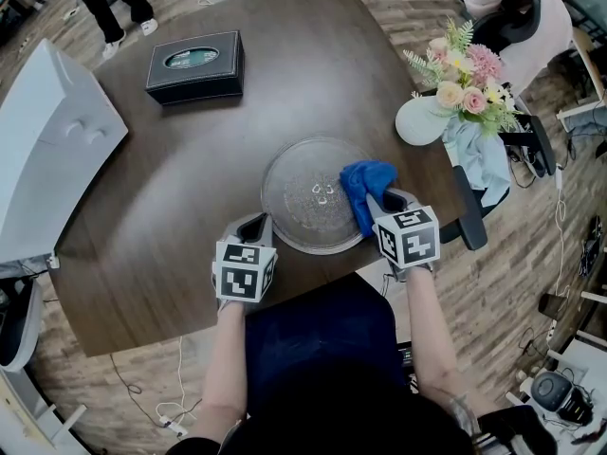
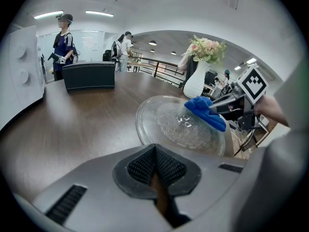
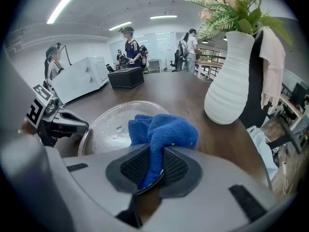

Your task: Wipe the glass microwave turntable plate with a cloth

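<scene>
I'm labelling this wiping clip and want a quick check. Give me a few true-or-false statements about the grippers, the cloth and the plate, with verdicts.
1. The right gripper is shut on the blue cloth. True.
2. The left gripper grips the glass plate by its rim. False: its jaws are together on nothing, beside the plate.
3. The cloth is over the plate's left side. False: in the head view it is over the right side.
4. A black box stands on the table beyond the plate. True.
</scene>
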`<action>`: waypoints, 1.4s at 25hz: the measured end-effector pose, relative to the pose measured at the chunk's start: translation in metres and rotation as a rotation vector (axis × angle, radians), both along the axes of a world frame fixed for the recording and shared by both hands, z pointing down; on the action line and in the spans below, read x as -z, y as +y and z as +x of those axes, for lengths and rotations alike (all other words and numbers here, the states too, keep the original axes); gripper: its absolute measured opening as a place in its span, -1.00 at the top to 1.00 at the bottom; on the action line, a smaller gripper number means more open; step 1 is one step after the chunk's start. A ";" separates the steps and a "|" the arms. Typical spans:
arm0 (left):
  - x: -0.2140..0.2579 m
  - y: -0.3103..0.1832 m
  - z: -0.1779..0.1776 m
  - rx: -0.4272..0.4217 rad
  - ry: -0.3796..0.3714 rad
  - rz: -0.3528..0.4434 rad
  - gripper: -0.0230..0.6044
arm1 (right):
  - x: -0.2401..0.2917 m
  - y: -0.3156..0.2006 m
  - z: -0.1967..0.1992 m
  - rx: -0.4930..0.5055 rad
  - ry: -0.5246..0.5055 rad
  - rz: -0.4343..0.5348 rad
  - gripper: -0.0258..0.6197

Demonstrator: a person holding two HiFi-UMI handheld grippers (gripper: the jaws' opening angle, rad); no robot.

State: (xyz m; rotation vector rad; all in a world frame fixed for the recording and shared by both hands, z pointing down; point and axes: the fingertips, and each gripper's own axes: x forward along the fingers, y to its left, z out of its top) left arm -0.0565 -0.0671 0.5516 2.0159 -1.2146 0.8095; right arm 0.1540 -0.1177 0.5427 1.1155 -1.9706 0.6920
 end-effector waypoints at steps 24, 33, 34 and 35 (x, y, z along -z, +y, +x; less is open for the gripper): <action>0.001 0.000 0.000 0.001 0.003 0.003 0.92 | 0.059 0.005 0.036 -0.098 -0.024 0.124 0.77; 0.001 0.000 0.000 0.001 0.001 0.007 0.92 | 0.073 0.044 -0.052 0.050 -0.211 0.080 0.77; 0.001 0.000 0.000 0.001 0.001 0.007 0.92 | 0.072 0.050 -0.063 0.074 -0.225 0.068 0.77; 0.001 0.000 0.001 0.001 0.001 0.007 0.92 | 0.070 0.056 -0.073 0.099 -0.239 0.056 0.77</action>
